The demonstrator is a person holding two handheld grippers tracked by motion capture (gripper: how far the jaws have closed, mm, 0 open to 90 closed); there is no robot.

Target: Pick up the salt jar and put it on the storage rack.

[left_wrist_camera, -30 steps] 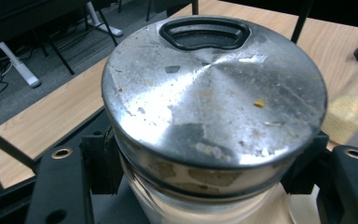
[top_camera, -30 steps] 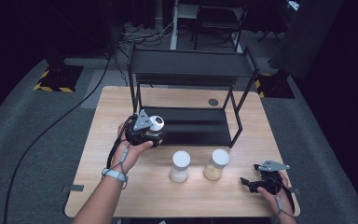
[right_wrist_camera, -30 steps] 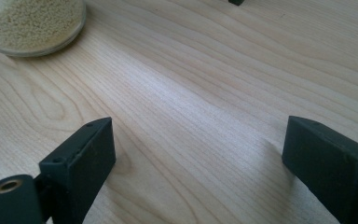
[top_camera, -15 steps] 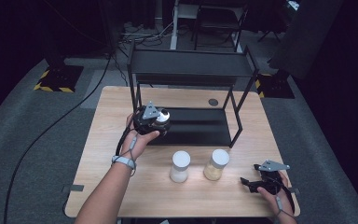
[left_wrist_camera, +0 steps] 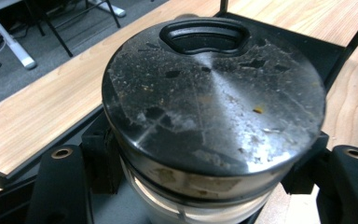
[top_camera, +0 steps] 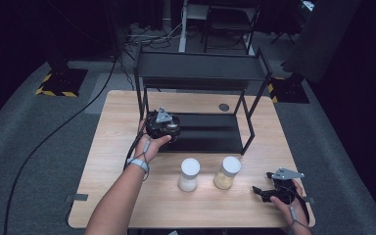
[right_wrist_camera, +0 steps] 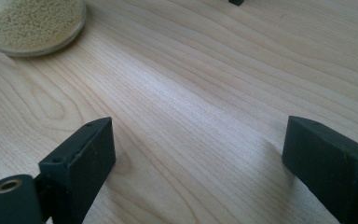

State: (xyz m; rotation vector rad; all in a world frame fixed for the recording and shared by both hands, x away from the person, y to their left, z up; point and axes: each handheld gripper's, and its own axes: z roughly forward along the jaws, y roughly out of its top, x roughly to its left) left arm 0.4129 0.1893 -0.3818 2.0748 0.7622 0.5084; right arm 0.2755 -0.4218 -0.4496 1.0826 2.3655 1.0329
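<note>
A light wooden worktop (top_camera: 107, 142) stands on grey carpet (top_camera: 24, 147), lit from above while the room beyond falls into darkness. Yellow-and-black hazard tape (top_camera: 54, 91) marks the floor at the far left. A black cable (top_camera: 44, 142) snakes across the carpet, and white furniture legs (top_camera: 182, 39) stand behind.

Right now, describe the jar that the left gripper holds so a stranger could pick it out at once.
Start at the black two-tier rack at the back of the wooden table. At its lower shelf's left end, the left gripper clamps a clear jar with a scuffed dark lid. The two other jars stand free, nearer the person, with white lids.
</note>
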